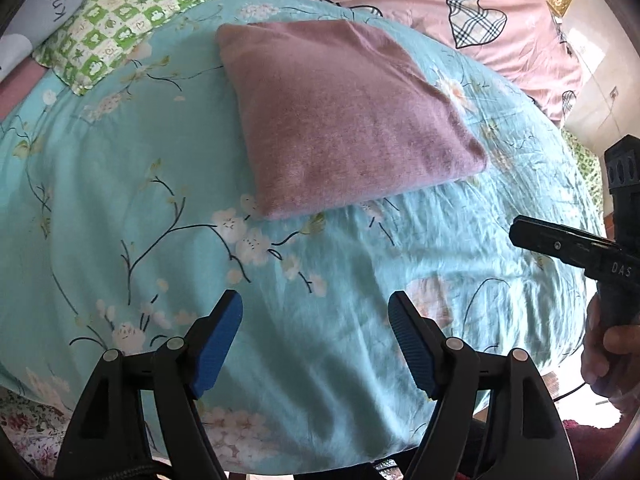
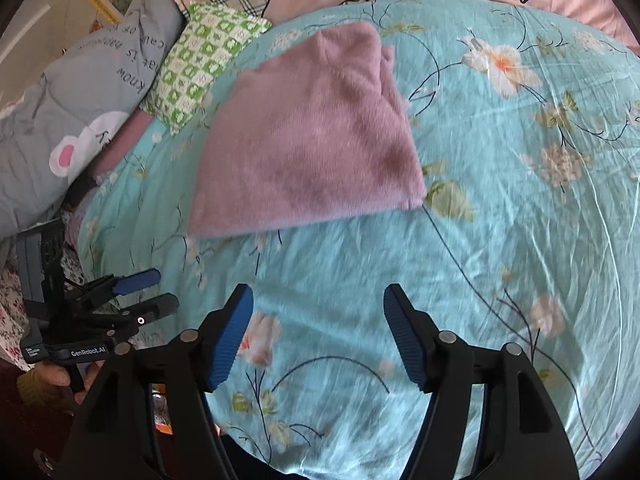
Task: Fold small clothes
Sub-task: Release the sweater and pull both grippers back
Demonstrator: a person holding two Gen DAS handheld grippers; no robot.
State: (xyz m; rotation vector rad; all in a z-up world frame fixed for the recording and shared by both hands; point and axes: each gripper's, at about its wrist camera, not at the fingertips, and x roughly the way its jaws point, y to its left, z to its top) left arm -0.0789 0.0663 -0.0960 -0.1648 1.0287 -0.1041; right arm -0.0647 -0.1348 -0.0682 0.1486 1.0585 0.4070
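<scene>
A mauve knit garment (image 1: pixel 344 116) lies folded into a flat square on the teal floral bedspread (image 1: pixel 120 184); it also shows in the right wrist view (image 2: pixel 308 140). My left gripper (image 1: pixel 316 312) is open and empty, held above the bedspread well in front of the garment. My right gripper (image 2: pixel 318 304) is open and empty, also short of the garment's near edge. The right gripper shows at the right edge of the left wrist view (image 1: pixel 560 240). The left gripper shows at the lower left of the right wrist view (image 2: pixel 148 292).
A green checked pillow (image 1: pixel 120 20) and a grey printed cushion (image 2: pixel 80 92) lie at the bed's far left. A pink quilt with plaid hearts (image 1: pixel 460 0) covers the far side. The bedspread's near edge (image 1: pixel 320 460) drops off just below the grippers.
</scene>
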